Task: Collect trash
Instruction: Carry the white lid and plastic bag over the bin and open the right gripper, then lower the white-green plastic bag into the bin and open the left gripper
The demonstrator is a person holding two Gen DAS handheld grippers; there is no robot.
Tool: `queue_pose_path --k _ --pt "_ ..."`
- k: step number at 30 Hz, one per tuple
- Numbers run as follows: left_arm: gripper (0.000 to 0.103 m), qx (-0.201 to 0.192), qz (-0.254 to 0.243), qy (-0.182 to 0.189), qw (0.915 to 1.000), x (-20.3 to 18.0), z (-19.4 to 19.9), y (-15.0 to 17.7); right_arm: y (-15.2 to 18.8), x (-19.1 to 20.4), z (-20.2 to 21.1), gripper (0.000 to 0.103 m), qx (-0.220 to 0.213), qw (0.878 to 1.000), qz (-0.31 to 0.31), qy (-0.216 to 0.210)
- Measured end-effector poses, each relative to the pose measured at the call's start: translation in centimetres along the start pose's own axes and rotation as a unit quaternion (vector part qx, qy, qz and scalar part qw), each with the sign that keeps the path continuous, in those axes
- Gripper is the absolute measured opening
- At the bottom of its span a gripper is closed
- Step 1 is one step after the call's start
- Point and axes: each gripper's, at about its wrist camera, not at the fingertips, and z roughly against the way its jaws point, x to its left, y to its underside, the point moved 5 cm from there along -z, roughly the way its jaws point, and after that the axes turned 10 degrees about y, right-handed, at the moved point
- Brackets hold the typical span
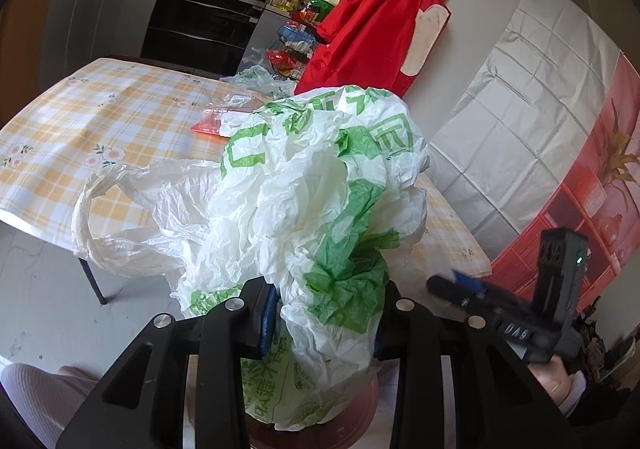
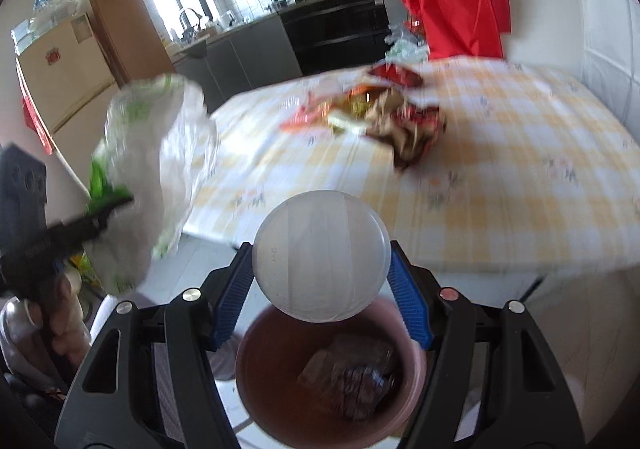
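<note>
My left gripper (image 1: 326, 313) is shut on a crumpled white and green plastic bag (image 1: 312, 185), which bulges up above the fingers and hides much of the table. Under it shows the rim of a pink bin (image 1: 368, 401). My right gripper (image 2: 320, 253) is shut on a round translucent white plastic cup (image 2: 322, 253), gripped between its blue pads (image 2: 408, 297) right above the bin (image 2: 248, 389). Dark wrappers (image 2: 352, 381) lie inside the bin. The left gripper (image 2: 108, 209) with the bag (image 2: 156, 169) shows blurred at the left. The right gripper (image 1: 452, 287) appears at the lower right of the left wrist view.
A table with a yellow checked cloth (image 2: 500, 177) stands behind the bin and carries a pile of red and brown wrappers (image 2: 380, 113). A red packet (image 1: 216, 121) lies on the cloth (image 1: 100, 121). A red garment (image 1: 372, 17) hangs by the wall. Kitchen counters are behind.
</note>
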Motion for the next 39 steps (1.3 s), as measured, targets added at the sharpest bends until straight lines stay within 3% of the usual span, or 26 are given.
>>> queue_pose_path --k 7,12,16,19,24,31,39 --pt "0.034 -0.004 -0.008 0.007 0.9999 -1.6 1.3 2.2 3.4 0.9 0.8 0.067 0.002 1.000 0.007 -0.007" --pt "0.034 -0.006 0.003 0.010 0.9999 -1.7 1.9 2.9 4.0 1.2 1.1 0.067 0.002 1.000 0.007 -0.013" --pt "0.034 -0.007 -0.007 0.009 0.9999 -2.2 1.8 2.6 3.4 1.1 1.4 0.069 -0.008 1.000 0.002 -0.018" --pt "0.034 -0.001 -0.012 0.008 0.9999 -2.2 1.4 2.7 3.0 0.8 1.4 0.084 -0.018 1.000 0.000 -0.009" --pt "0.034 0.011 -0.004 0.006 0.9999 -1.6 0.9 3.2 2.4 -0.6 2.1 0.094 -0.041 0.999 -0.005 0.026" --pt "0.036 0.037 -0.021 0.006 0.9991 -1.9 -0.2 3.7 0.6 -2.9 3.8 0.096 -0.076 0.995 -0.006 0.068" --pt "0.037 0.083 -0.050 0.018 0.9951 -3.2 -2.4 5.1 -0.6 -5.7 5.0 0.097 -0.095 0.992 -0.039 0.072"
